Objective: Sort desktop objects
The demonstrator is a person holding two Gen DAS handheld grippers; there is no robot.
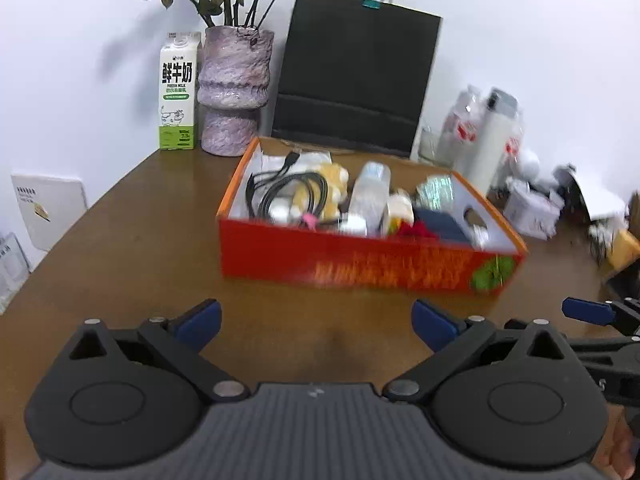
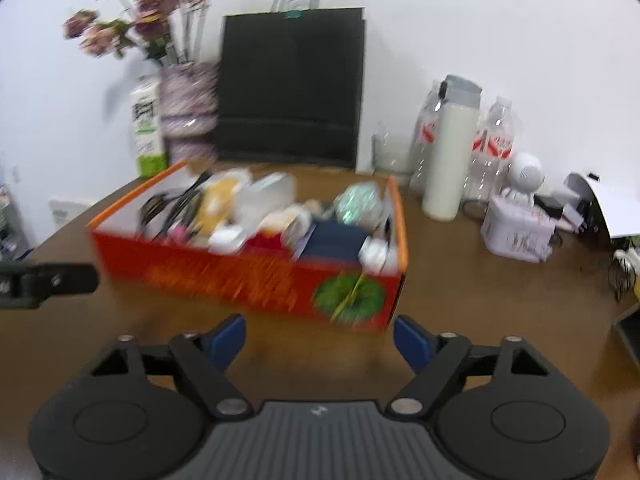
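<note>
Left gripper wide open, nothing between the blue pads, low over the brown bench. Right gripper wide open too, holding nothing, just beside the left one. Past both, red box sitting on the bench, a little apart from the pads. Inside the box, all mixed up: black cables, a yellow soft toy, a clear bottle, some small blurry bits. Behind the box, a black bag against the white wall. Left of the bag, a purple vase with dry flowers, then a milk carton. Far right, a white flask and clear bottles.
</note>
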